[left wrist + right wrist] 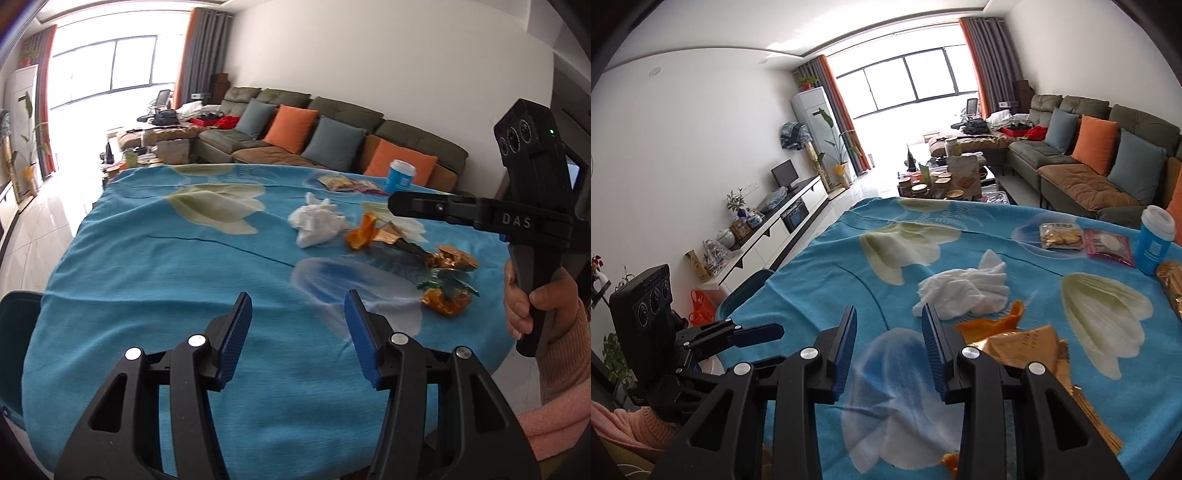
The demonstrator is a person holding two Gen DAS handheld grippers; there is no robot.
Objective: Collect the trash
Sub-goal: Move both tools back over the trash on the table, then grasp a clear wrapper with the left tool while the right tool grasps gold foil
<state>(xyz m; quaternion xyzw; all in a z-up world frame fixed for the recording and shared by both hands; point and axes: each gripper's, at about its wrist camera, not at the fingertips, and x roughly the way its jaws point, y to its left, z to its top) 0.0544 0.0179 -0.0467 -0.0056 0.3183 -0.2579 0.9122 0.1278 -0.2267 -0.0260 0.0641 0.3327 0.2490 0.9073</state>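
Observation:
On the blue flowered tablecloth (166, 266) lie a crumpled white tissue (317, 221), orange peel (362, 234), a gold wrapper (448, 258) and a green-and-orange wrapper (447, 293). My left gripper (297, 314) is open and empty above the cloth, short of the trash. My right gripper (888, 328) is open and empty, just in front of the tissue (964, 291); orange peel (993, 323) and a gold wrapper (1023, 345) lie beside its right finger. The right gripper also shows in the left wrist view (397, 203), hovering above the trash.
A blue cup (1154, 240) with a white lid, a biscuit packet (1062, 236) and a pink packet (1108, 245) stand at the table's far right. A teal bin (746, 288) sits at the table's left edge. A sofa (1082, 162) and a cluttered coffee table (945, 181) lie beyond.

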